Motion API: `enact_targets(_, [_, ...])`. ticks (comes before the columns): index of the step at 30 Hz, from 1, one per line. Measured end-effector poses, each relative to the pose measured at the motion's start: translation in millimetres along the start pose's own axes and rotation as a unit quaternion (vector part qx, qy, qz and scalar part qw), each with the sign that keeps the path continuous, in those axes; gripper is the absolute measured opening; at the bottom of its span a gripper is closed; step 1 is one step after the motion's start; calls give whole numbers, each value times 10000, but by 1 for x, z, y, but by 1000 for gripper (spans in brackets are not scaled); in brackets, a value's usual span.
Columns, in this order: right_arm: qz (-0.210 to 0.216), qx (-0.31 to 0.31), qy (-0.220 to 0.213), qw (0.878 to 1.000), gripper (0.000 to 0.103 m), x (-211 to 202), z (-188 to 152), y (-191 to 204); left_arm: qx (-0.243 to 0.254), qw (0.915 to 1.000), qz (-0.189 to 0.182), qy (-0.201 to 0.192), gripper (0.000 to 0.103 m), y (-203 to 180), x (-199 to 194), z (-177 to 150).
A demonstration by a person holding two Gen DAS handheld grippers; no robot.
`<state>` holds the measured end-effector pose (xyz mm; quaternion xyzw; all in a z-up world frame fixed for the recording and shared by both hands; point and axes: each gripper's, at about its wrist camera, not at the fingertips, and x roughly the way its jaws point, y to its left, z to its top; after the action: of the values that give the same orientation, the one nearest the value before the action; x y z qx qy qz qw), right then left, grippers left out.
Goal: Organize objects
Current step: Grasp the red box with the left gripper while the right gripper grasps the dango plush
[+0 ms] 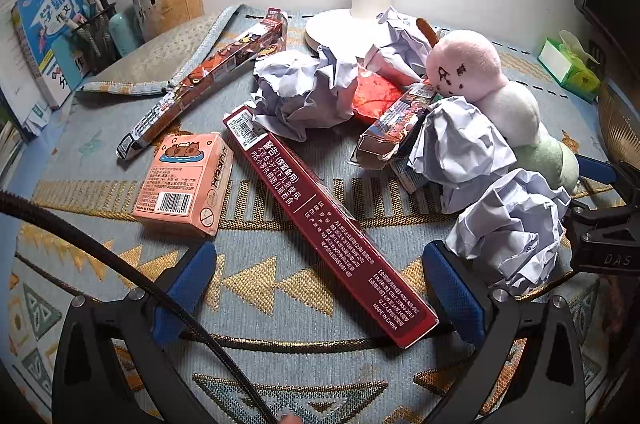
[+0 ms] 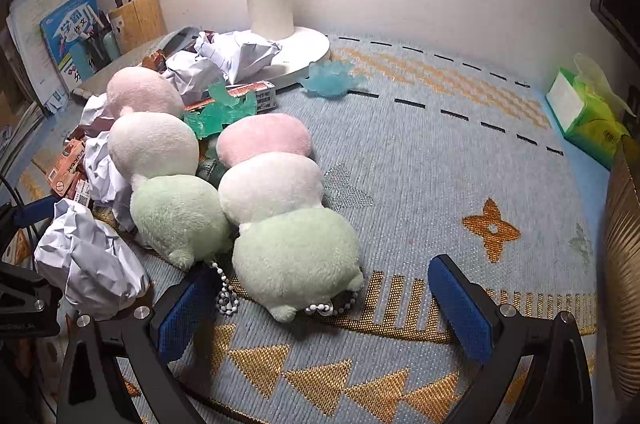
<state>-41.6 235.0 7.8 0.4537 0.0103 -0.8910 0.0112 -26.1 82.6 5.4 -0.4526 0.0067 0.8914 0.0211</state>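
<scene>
Clutter covers the left and middle of the desk mat, and I hold both tools low over its near edge. My left gripper is spread wide with nothing between its blue pads; the near end of the long dark red box lies in the gap, closer to the right pad, touching neither that I can see. Just left of that box sits the pink card box, and beyond it a long printed snack box runs toward the far left corner. Crumpled paper balls lie right of the red box and in the middle, against a torn open carton. My right gripper is also open and empty, its pads either side of the green end of the nearer plush dango toy; a second plush dango toy lies touching it on the left. Behind them are a green jelly-like lump and a blue one by the white lamp base. A green tissue pack sits at the right edge, while books and pen holders stand at the far left.
</scene>
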Motion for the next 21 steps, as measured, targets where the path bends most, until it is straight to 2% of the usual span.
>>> enact_targets(2, [64, 8, -46, 10000, 100, -2, -1, -1, -6, 10000, -16, -7, 103, 0, 0, 0])
enact_targets(3, [86, 16, -171, 9998, 89, -7, -2, -1, -30, 9999, -13, -101, 85, 1, -4, 0])
enact_targets(4, [185, -3, -348, 9992, 41, -14, -3, -1, -101, 9993, -91, -335, 30, 4, -13, -2])
enact_targets(5, [353, -29, -513, 9981, 35, -20, -3, -1, -257, 9979, -343, -495, 26, 11, -19, -3])
enact_targets(6, [593, -66, -706, 9957, 35, -28, -5, -1, -479, 9948, -664, -608, 18, 21, -21, -4])
enact_targets(8, [730, -93, -967, 9926, 35, -37, -5, 1, -965, 9909, -663, -667, 16, 39, -22, -6])
enact_targets(12, [503, 29, -1277, 9905, 35, -48, -7, -1, -1519, 9814, -929, -721, 16, 60, -20, -11])
enact_targets(14, [570, 145, -1479, 9872, 35, -56, -9, -6, -1480, 9813, -886, -852, 16, 58, -25, -11])
enact_targets(18, [688, 471, -1807, 9800, 35, -67, -14, -18, -1103, 9845, -708, -1162, 15, 42, -37, -8])
enact_targets(21, [771, 767, -2089, 9719, 35, -76, -18, -29, -959, 9862, -634, -1192, 15, 38, -39, -6])
